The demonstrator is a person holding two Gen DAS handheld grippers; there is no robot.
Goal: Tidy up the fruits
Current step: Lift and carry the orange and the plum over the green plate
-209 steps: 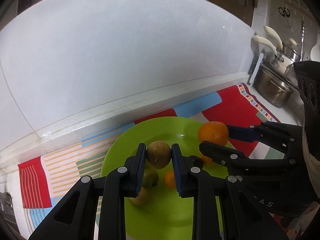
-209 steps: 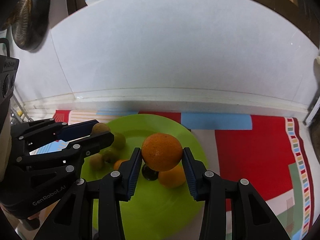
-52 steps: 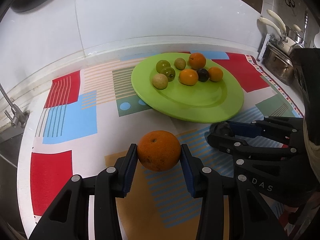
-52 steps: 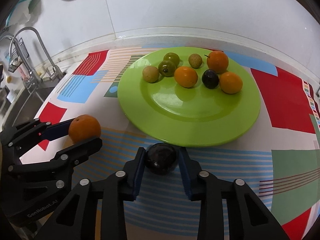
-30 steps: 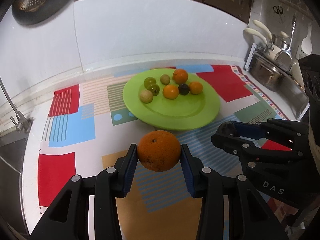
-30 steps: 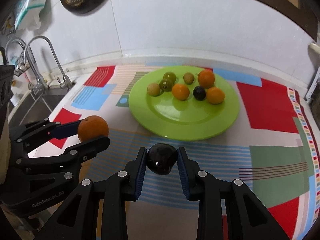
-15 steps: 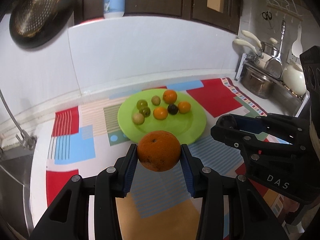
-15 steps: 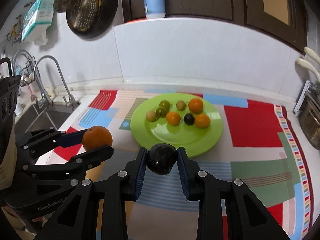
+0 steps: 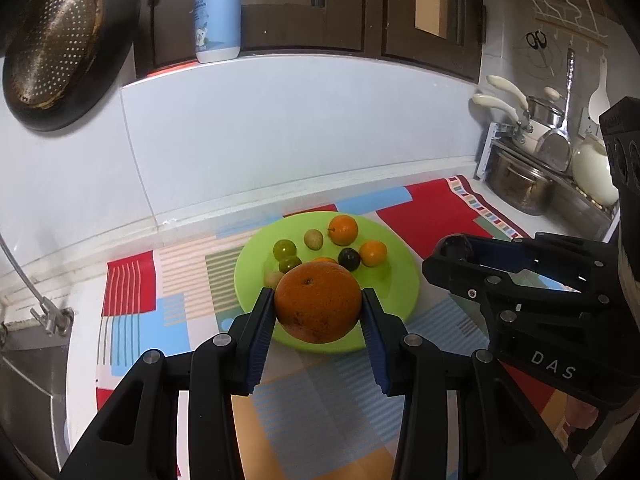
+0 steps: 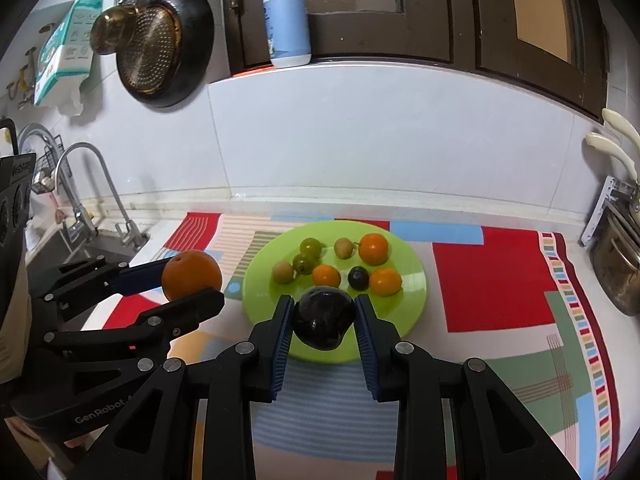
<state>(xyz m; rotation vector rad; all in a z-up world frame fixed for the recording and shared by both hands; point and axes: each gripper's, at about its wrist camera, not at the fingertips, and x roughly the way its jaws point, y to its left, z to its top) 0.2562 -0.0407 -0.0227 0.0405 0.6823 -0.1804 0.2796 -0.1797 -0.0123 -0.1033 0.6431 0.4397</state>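
My left gripper (image 9: 318, 312) is shut on a large orange (image 9: 318, 302) and holds it high above the mat, in front of the green plate (image 9: 396, 280). My right gripper (image 10: 323, 322) is shut on a dark, near-black fruit (image 10: 323, 322), also held in the air before the green plate (image 10: 408, 292). The plate carries several small fruits: oranges, green ones, tan ones and a dark plum (image 10: 358, 278). The left gripper with its orange (image 10: 191, 275) shows at the left of the right wrist view; the right gripper (image 9: 454, 246) shows at the right of the left wrist view.
A colourful patchwork mat (image 10: 492, 280) covers the counter. A sink and tap (image 10: 80, 184) lie at the left. Steel pots (image 9: 516, 184) and utensils stand at the right. A white backsplash (image 10: 360, 132), a hanging pan (image 10: 160, 44) and a soap bottle (image 10: 286, 20) are behind.
Both grippers have lifted up and pulled back from the counter with their fruits still gripped. The plate now looks smaller and farther, and more of the wall shows.
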